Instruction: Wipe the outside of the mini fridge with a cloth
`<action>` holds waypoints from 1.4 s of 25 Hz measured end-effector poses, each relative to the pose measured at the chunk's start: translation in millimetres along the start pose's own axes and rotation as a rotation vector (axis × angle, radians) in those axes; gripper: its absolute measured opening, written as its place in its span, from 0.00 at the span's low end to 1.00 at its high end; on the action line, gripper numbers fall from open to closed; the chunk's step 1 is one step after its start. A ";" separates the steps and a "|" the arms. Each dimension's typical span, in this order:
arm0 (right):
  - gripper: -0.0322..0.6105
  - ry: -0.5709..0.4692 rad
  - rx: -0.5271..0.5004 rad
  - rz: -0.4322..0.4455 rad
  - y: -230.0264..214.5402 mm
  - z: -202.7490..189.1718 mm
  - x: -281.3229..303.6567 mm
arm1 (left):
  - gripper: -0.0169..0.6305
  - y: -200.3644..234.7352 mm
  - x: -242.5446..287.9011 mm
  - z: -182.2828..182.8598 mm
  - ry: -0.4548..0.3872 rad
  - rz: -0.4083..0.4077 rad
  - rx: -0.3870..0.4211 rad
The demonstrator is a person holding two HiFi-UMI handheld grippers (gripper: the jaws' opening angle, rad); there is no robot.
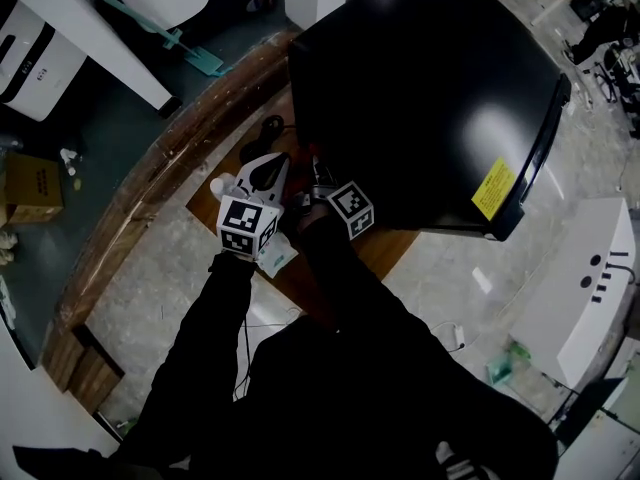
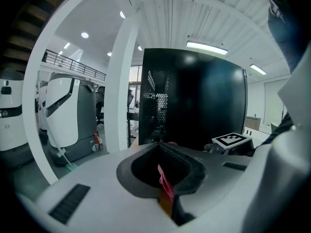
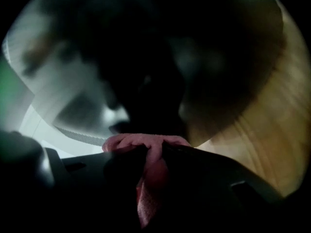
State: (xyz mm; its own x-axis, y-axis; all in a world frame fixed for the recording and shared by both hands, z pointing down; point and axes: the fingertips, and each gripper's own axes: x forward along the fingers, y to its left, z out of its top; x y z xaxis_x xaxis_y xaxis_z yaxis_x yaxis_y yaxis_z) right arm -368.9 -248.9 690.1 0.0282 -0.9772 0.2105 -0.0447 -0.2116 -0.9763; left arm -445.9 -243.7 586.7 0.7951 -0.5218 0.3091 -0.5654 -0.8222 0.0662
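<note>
The black mini fridge (image 1: pixel 430 98) stands upright on a wooden worktop (image 1: pixel 392 254). In the head view its broad top fills the upper right. In the left gripper view it rises straight ahead (image 2: pixel 204 96), with a perforated panel on its left part.

Both claws sit low at the fridge's near-left corner, so the fridge lies ahead of them and to their right. The right claw (image 1: pixel 318 173) is just beside the dark wall. The left claw (image 1: pixel 268 164) is further out to the left, with more of the worktop between it and the fridge. Of the 2, the right looks better placed to reach the side face first, likely with a sweep along the wall, away from the corner.

The right claw (image 3: pixel 151 152) is closed on a pink cloth (image 3: pixel 127 141), which bunches over the jaw tips. Beyond it, the view shows only a blurred dark mass and wood grain.

The left claw (image 2: pixel 164 147) is also closed, with a thin pink strip (image 2: pixel 165 184) caught in the seam. It looks like part of the same cloth, though too little shows to be sure.
</note>
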 end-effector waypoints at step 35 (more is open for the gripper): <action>0.20 0.125 -0.517 0.101 -45.5 192.8 -315.4 | 0.03 -320.3 24.4 -35.7 0.031 -0.177 0.012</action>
State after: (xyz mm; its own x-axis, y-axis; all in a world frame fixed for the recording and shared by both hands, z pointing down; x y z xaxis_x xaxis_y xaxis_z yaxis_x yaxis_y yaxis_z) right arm -183.3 72.5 658.5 -0.1191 -0.9812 0.1518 -0.5275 -0.0670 -0.8469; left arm -253.2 15.0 607.0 0.8746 -0.3616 0.3231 -0.4144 -0.9034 0.1105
